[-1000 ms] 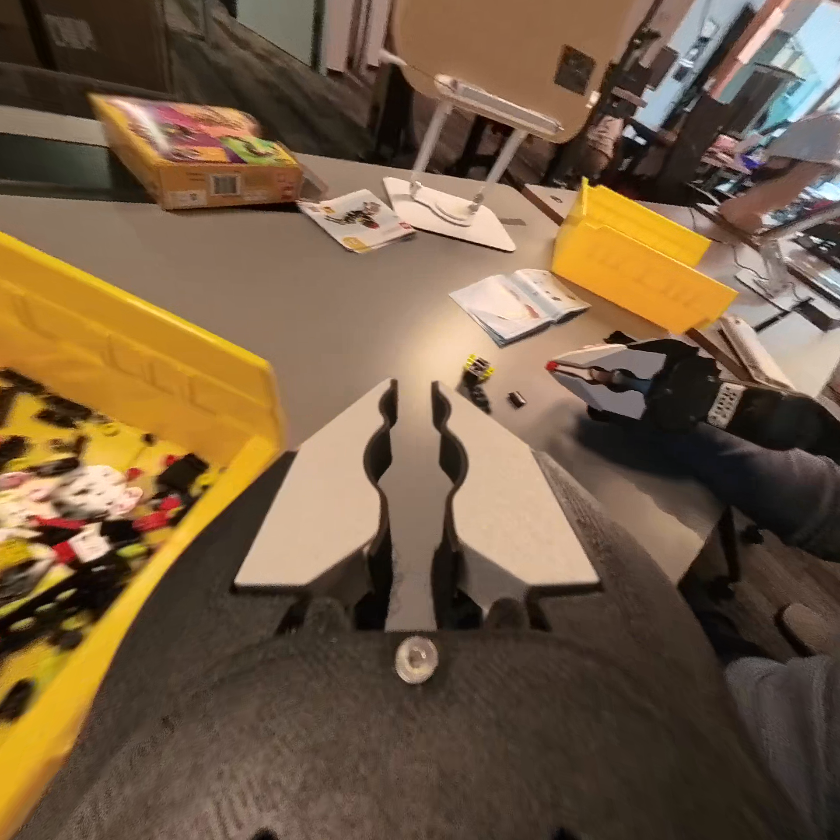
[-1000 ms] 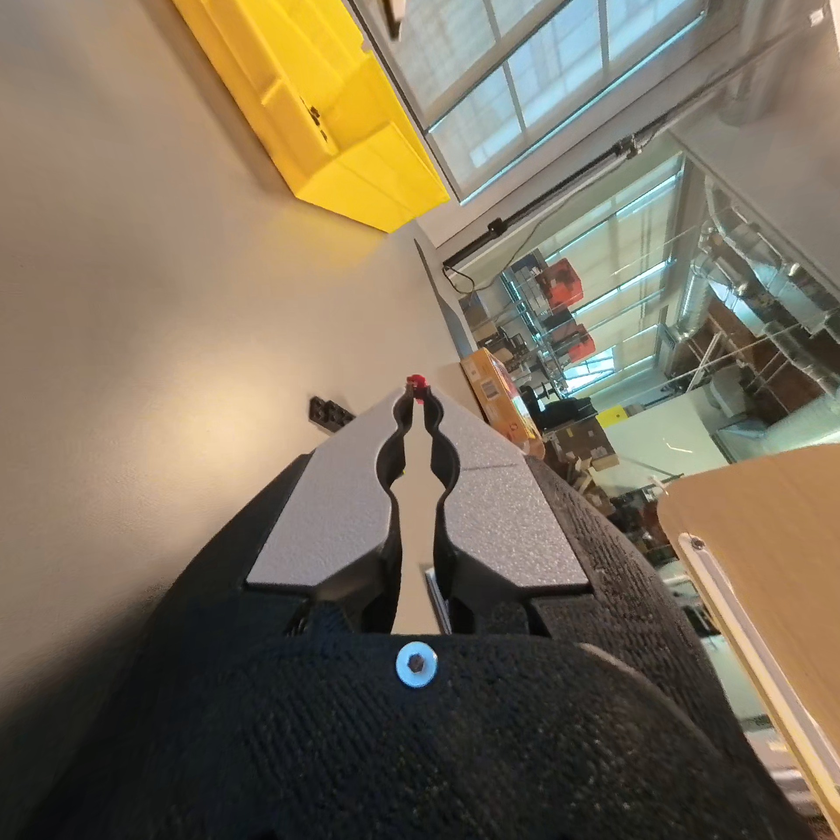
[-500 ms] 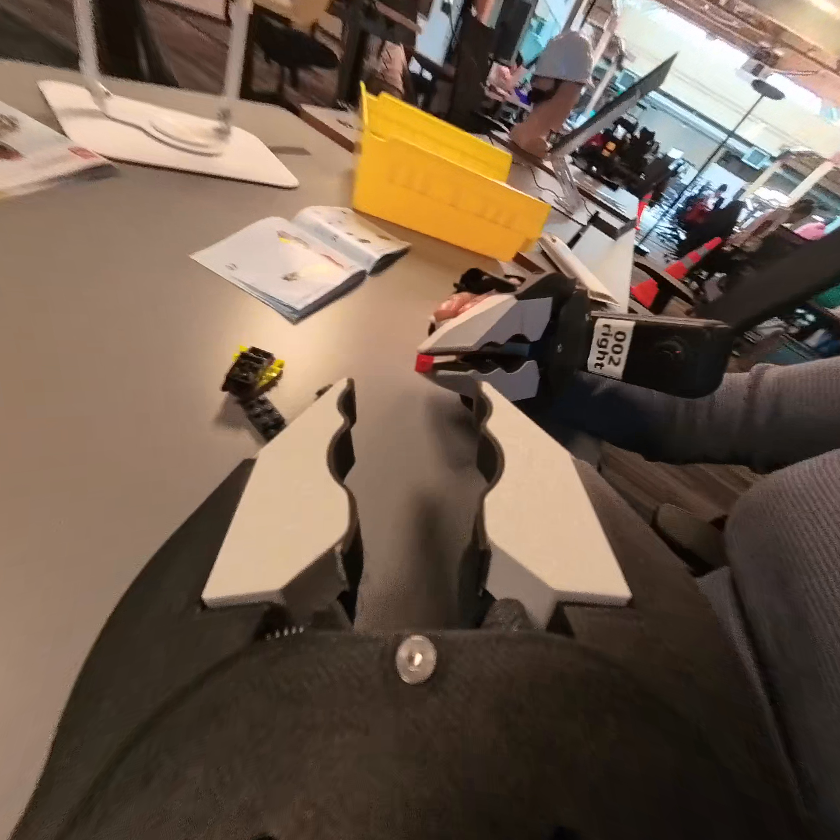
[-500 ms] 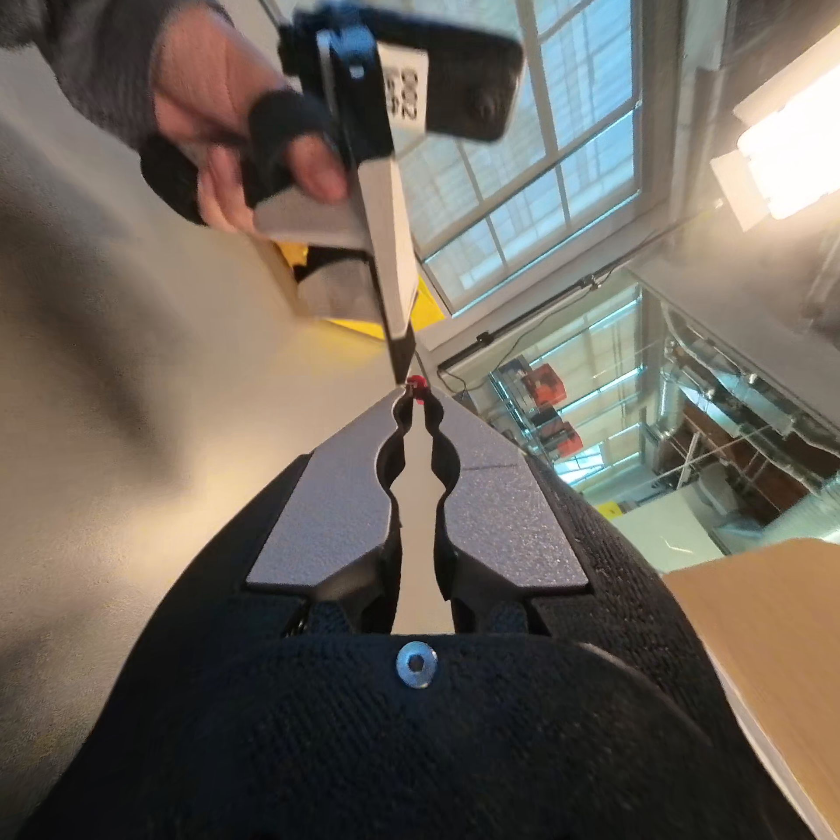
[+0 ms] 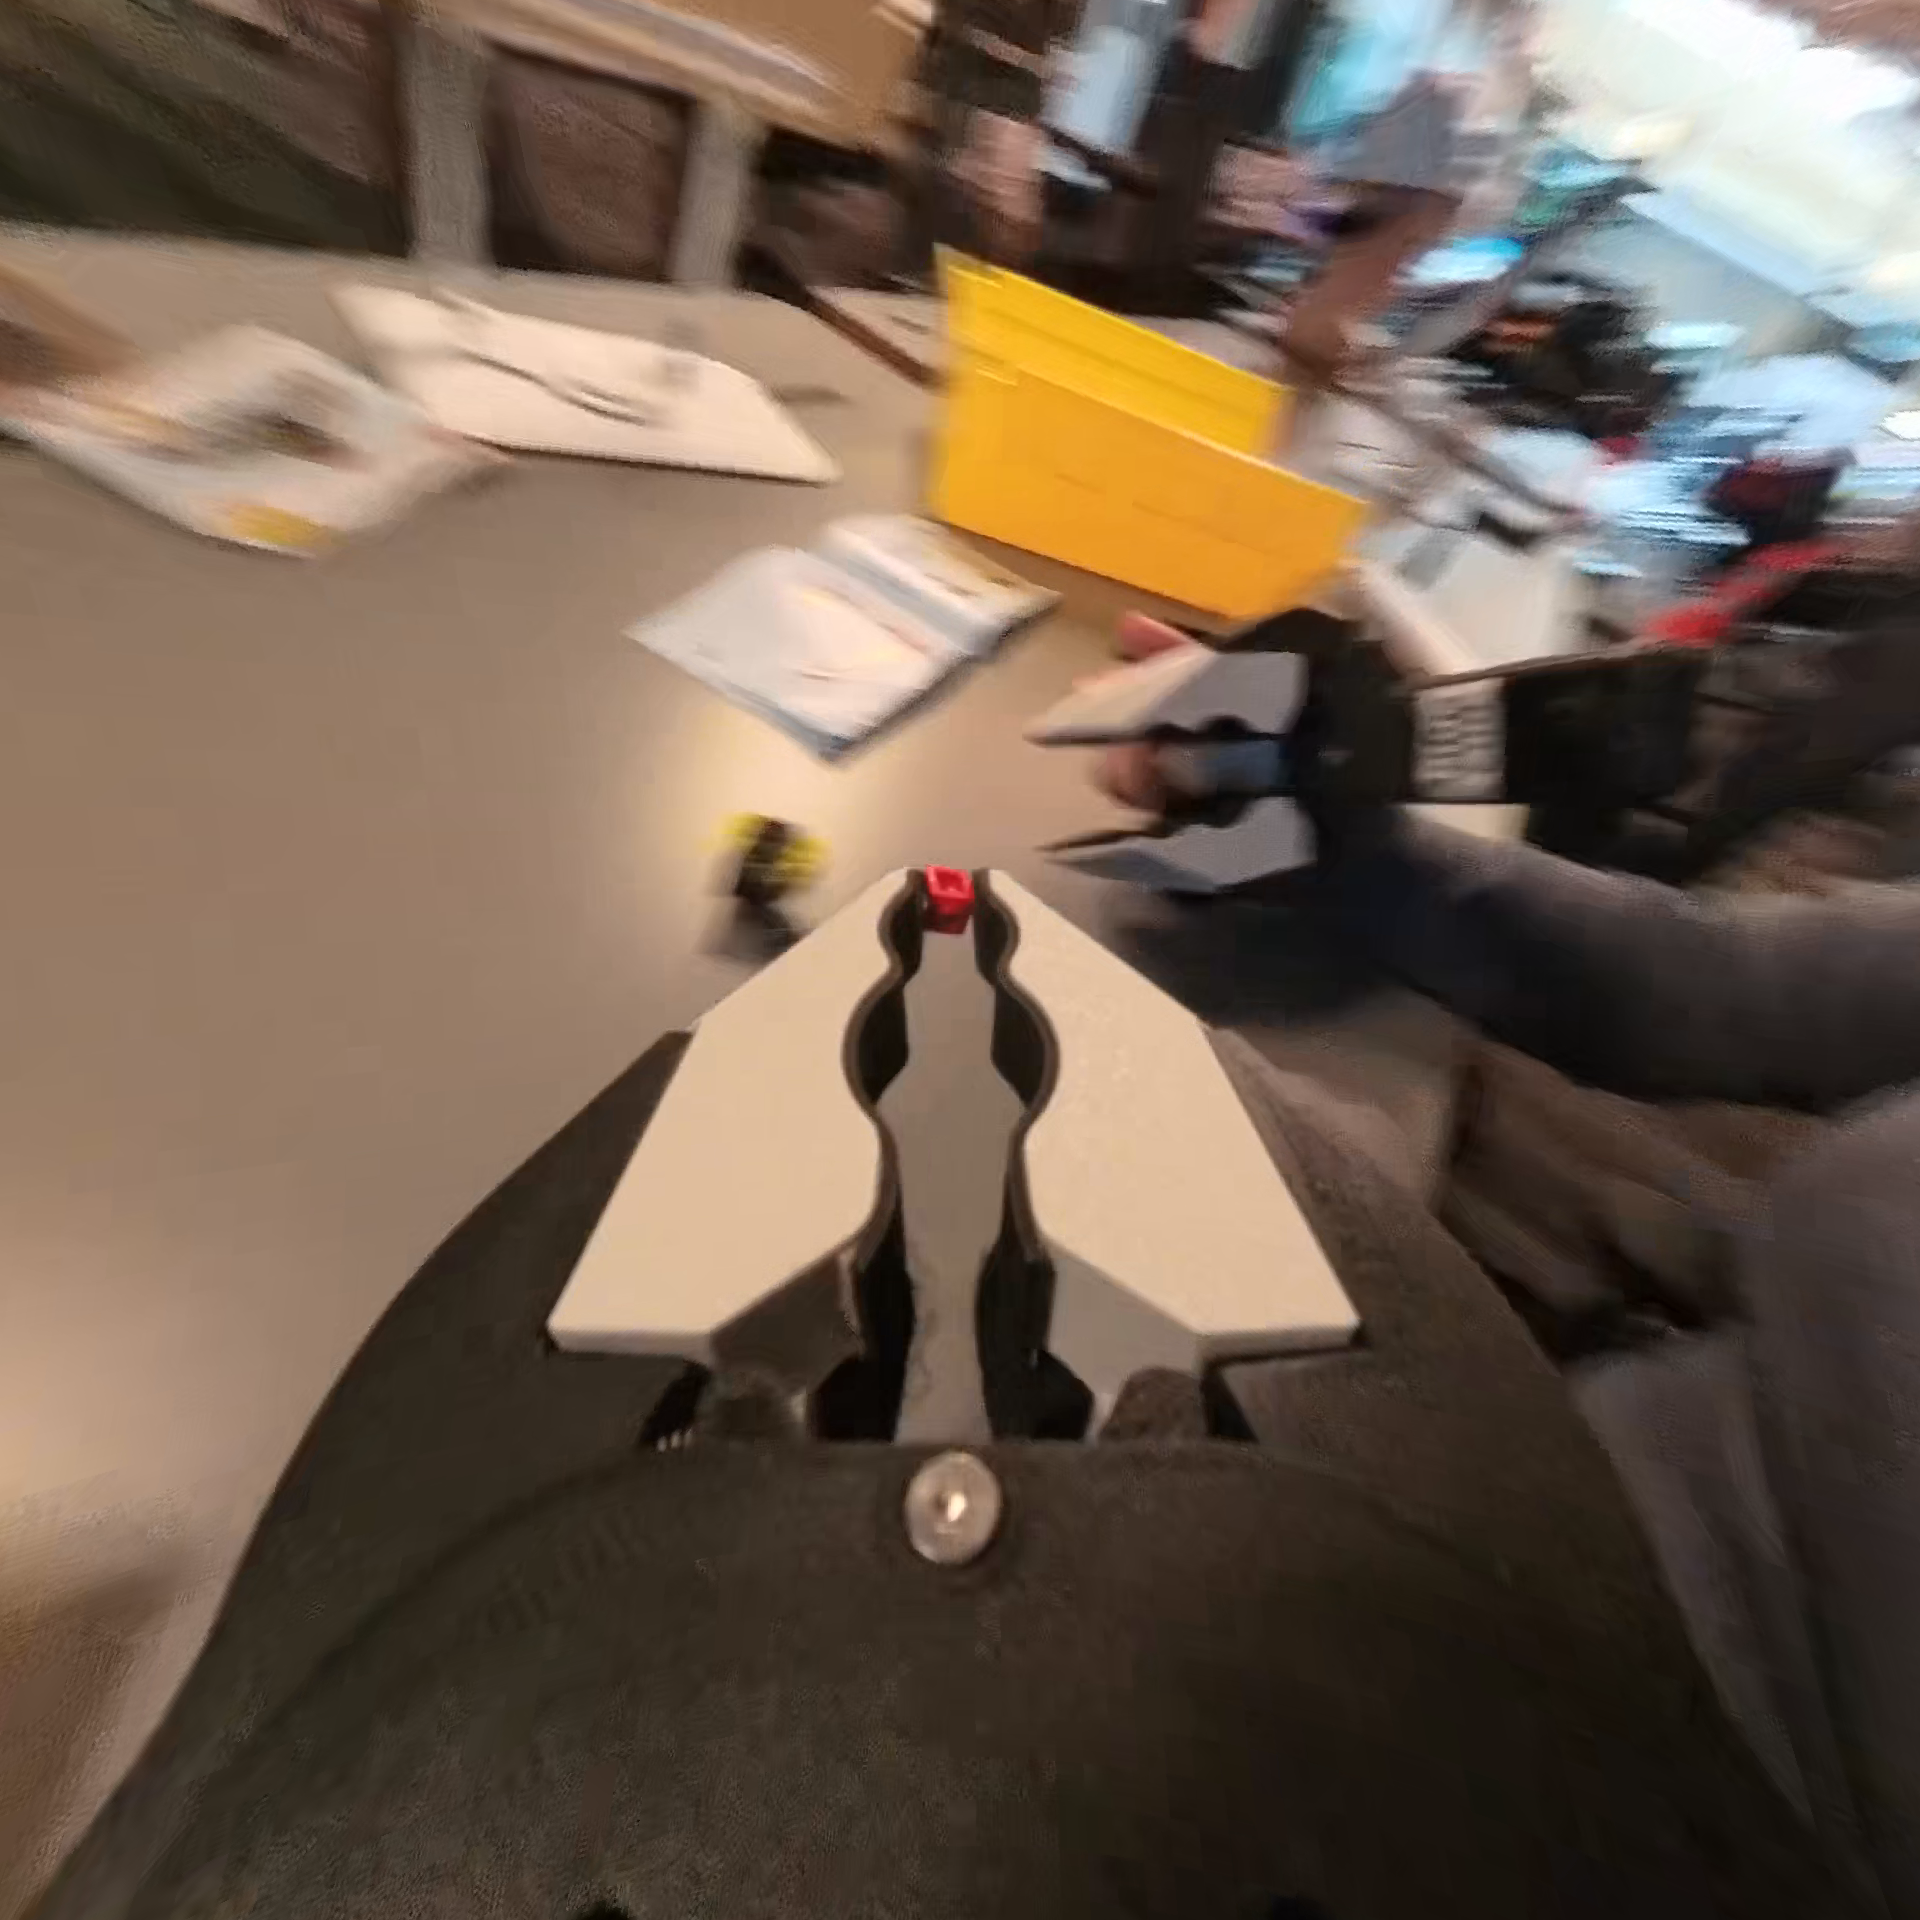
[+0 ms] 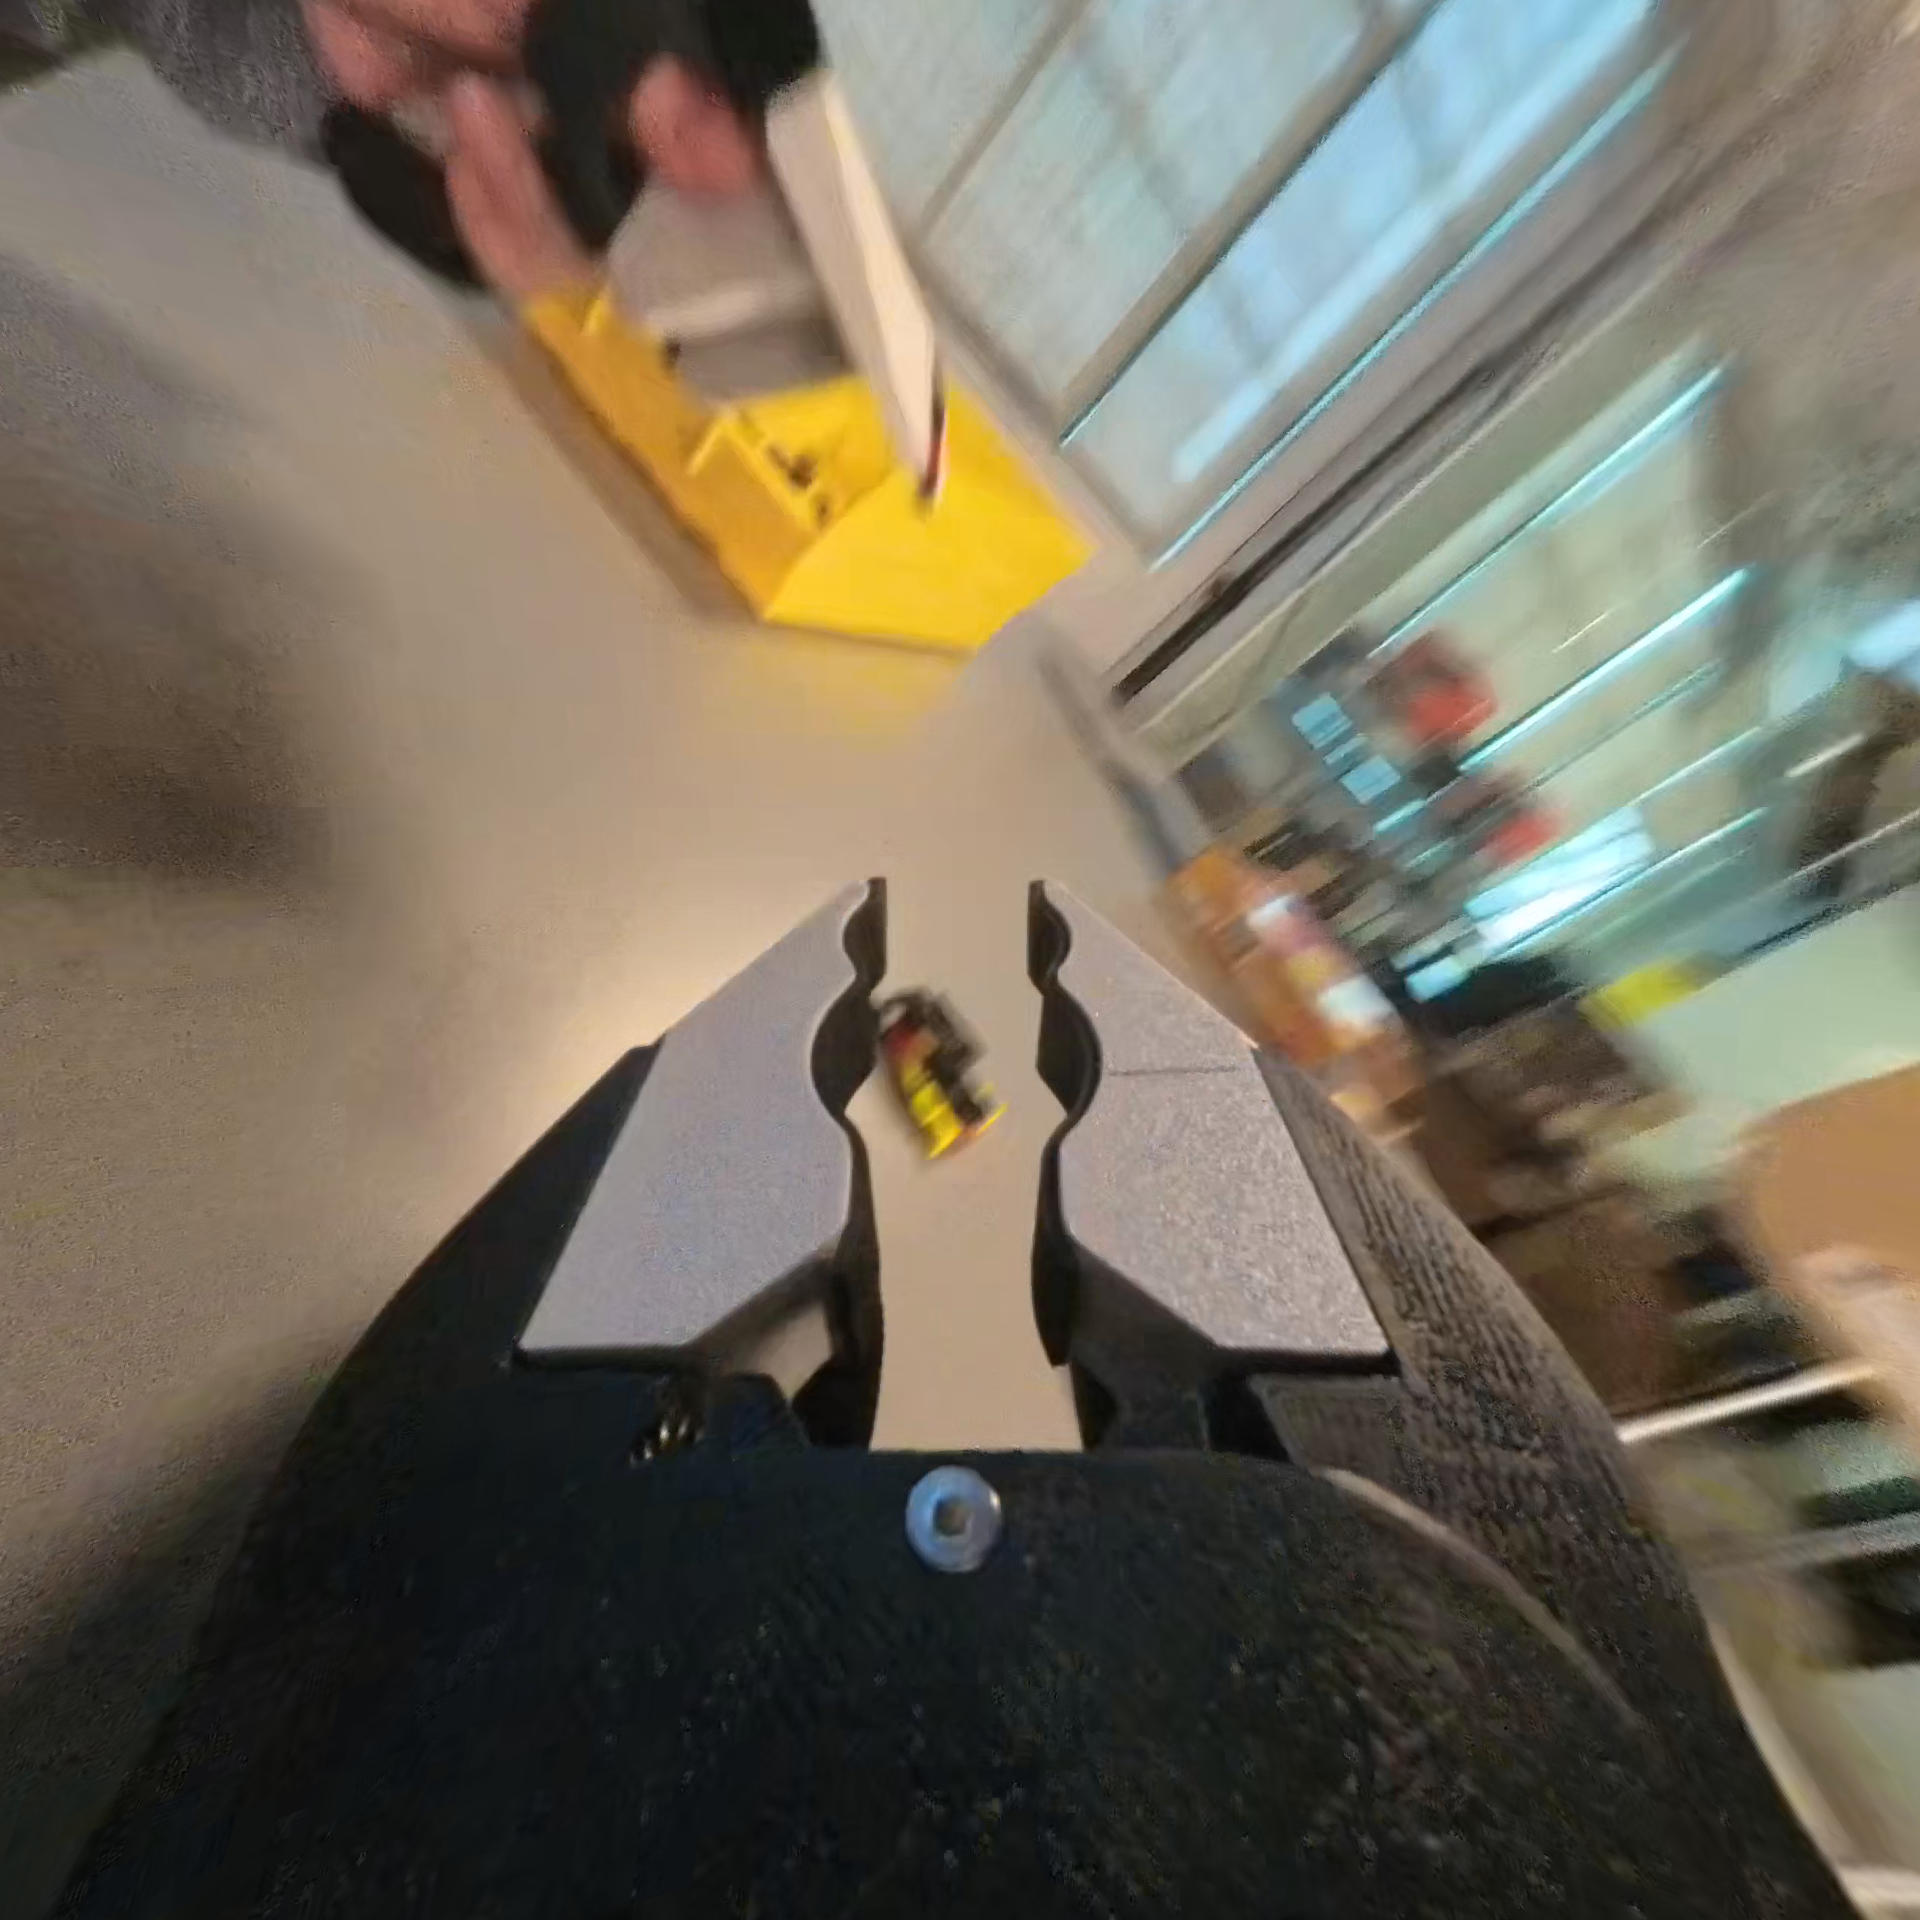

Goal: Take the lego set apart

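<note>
A small red piece [image 5: 948,911] is pinched at the left claw [image 5: 945,902] tips; the right claw [image 6: 956,914] is held open, empty. With so shallow a grip, the piece may be dropped onto the bench [image 5: 364,748].

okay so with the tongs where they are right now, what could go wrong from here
1. The left tongs pinch the tiny red lego piece only at their very tips; it may pop out on the way to a bin.
2. The open right tongs hover over the small black-and-yellow lego chunk lying loose on the grey table; closing off-centre may just push it away.
</note>
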The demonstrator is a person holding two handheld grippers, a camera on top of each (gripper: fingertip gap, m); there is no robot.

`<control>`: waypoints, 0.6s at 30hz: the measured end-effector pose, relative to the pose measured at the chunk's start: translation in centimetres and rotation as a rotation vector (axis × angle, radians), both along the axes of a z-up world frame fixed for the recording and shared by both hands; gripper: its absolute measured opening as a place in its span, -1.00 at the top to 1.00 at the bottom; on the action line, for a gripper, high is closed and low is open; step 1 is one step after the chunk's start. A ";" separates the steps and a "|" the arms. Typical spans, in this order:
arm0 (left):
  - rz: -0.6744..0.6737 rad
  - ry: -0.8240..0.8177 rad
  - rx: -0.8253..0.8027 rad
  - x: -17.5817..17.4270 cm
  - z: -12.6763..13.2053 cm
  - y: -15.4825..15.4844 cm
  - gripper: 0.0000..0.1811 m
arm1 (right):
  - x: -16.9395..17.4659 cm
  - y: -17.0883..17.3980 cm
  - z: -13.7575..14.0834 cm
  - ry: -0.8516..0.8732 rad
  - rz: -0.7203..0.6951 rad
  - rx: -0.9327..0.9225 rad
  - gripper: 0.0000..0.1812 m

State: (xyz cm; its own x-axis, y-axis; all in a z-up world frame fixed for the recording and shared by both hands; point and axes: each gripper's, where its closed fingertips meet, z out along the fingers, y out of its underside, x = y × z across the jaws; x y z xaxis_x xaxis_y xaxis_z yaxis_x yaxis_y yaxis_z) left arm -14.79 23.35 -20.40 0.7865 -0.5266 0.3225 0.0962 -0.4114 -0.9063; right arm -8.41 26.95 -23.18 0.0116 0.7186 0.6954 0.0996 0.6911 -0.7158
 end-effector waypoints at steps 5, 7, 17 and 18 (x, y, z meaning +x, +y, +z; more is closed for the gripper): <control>0.682 0.424 -0.184 -18.2 0.0 -2.0 0.91 | 0.6 2.5 -6.0 -0.417 -0.019 -0.565 0.54; 0.762 0.445 -0.358 -22.2 -1.8 -3.4 0.91 | 0.4 2.8 -7.0 -0.482 -0.046 -0.603 0.62; 0.726 0.462 -0.315 -19.7 -1.8 -3.1 -0.07 | -0.5 3.1 -7.3 -0.464 -0.087 -0.358 0.85; 0.609 0.404 -0.234 -16.1 -1.3 -2.1 0.02 | -1.0 2.3 -6.0 -0.351 -0.050 -0.179 0.85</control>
State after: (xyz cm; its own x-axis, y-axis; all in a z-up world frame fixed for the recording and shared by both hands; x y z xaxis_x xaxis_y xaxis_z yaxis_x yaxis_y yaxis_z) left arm -30.85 21.24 -21.70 0.9965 0.0841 -0.0019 0.0472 -0.5773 -0.8152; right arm -9.38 29.29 -29.14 -0.1666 0.8334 0.5269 0.3898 0.5465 -0.7412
